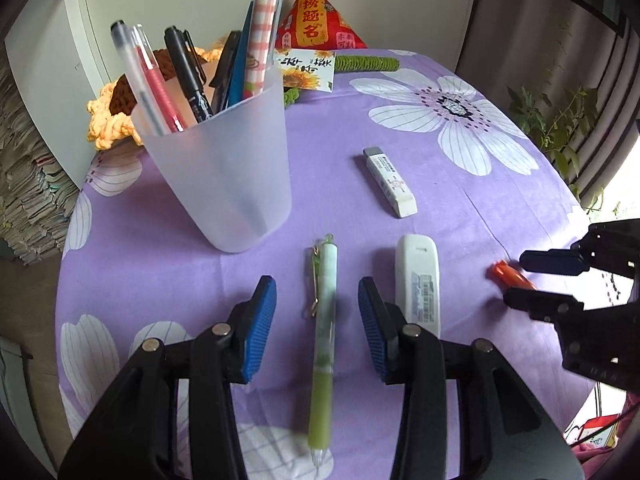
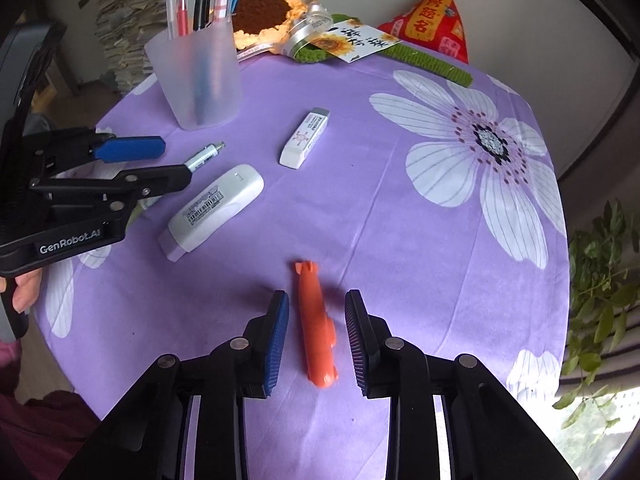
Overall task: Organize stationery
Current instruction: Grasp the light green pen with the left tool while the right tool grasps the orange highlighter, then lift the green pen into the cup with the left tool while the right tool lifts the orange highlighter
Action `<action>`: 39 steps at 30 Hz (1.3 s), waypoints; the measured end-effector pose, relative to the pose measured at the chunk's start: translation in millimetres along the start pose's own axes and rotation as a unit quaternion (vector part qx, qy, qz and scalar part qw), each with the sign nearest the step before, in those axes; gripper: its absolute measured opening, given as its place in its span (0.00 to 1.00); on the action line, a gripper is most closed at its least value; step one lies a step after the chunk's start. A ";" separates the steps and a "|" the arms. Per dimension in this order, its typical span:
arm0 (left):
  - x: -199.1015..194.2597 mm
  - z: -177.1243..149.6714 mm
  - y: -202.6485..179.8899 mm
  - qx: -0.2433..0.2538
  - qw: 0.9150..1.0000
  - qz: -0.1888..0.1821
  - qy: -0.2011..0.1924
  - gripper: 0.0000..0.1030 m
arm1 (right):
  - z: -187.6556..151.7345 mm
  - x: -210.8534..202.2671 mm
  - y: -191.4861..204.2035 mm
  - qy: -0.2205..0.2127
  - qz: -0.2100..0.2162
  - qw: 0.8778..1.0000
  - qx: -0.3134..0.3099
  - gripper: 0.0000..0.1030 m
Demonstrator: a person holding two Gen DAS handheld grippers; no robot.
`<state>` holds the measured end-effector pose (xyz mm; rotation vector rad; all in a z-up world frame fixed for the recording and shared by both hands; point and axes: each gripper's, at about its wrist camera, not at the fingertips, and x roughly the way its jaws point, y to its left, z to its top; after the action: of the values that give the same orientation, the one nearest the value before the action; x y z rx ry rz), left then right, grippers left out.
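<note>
A green pen (image 1: 322, 340) lies on the purple flowered tablecloth (image 1: 460, 208), pointing away from me. My left gripper (image 1: 316, 284) stands open astride it, both blue pads clear of the barrel. An orange pen-like piece (image 2: 316, 328) lies between the pads of my right gripper (image 2: 317, 296), which is open and not touching it. A frosted plastic cup (image 1: 224, 176) holding several pens stands beyond the left gripper. A white eraser (image 1: 390, 182) and a white oblong case with a barcode label (image 1: 418, 284) lie between the two grippers.
At the back of the table are a crocheted sunflower (image 2: 260, 12), a sunflower card (image 2: 356, 40), a green knitted strip (image 2: 436, 66) and a red pyramid pouch (image 2: 432, 26). A leafy plant (image 2: 600, 264) stands past the table's right edge. Stacked paper (image 1: 24, 184) fills the left.
</note>
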<state>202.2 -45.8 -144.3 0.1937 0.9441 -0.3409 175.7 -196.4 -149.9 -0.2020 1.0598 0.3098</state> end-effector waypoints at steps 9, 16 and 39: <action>14.4 10.4 -4.1 0.002 1.000 -0.008 0.020 0.12 | 15.1 10.2 7.5 0.003 -0.008 1.000 -0.014 0.15; -5.2 9.6 -3.7 -0.005 1.000 -0.020 -0.004 0.12 | 16.9 -3.7 1.3 -0.020 0.002 1.000 0.007 0.12; -100.1 14.3 7.6 -0.026 0.991 -0.018 -0.132 0.11 | 21.4 -64.8 -1.8 -0.110 0.009 0.993 0.033 0.12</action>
<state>161.9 -23.0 -54.1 0.0813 0.6954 -0.3642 164.7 -201.3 -82.7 -0.0958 0.8518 0.3051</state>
